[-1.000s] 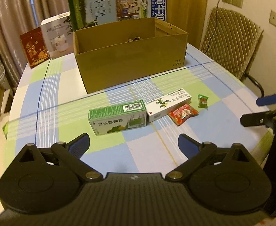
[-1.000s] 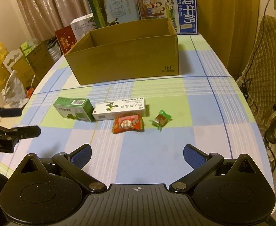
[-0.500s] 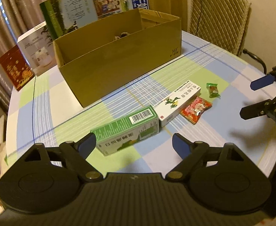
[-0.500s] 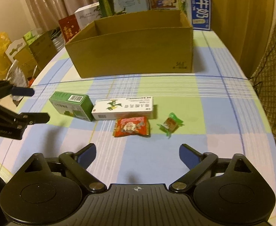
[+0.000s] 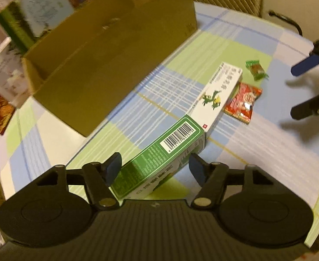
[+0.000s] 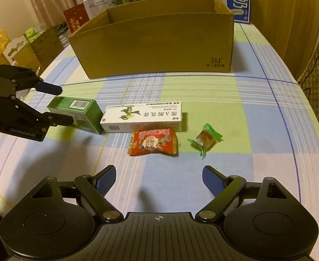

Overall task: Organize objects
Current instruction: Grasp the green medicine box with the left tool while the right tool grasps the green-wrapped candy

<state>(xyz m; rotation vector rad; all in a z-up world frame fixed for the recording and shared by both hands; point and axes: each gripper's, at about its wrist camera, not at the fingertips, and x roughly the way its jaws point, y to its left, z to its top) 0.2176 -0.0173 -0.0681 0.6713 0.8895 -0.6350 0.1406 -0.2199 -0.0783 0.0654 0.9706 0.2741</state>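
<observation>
Left gripper [image 5: 155,165]: we have its fingers spread wide on either side of the near end of the green carton [image 5: 159,152]; neither pad seems to touch yet, though the blur in the left wrist view leaves us unsure.
Right gripper [image 6: 159,179]: our fingers are spread and hold nothing, hovering over the checked tablecloth [image 6: 268,134] short of the sweets.
Green carton: lies on its side on the cloth, barcode face up, its far end touching or just beside the white medicine box [image 6: 142,116].
White medicine box: long and flat, lying in front of the open cardboard box [image 6: 155,43].
Red snack packet [image 6: 152,144]: just beside the white box's front edge.
Green-wrapped candy [image 6: 205,139]: near the packet, apart from it.
Handling: we judge the green carton light and stiff but hollow, so a hard squeeze could dent it; its printed faces look smooth and may slip.
Where to hold: across the two long side faces, near the middle rather than the end, so that it does not tip.
The sweets: soft, crinkly, best pinched by the body of the wrapper.
Likely destination: the cardboard box, we judge.
</observation>
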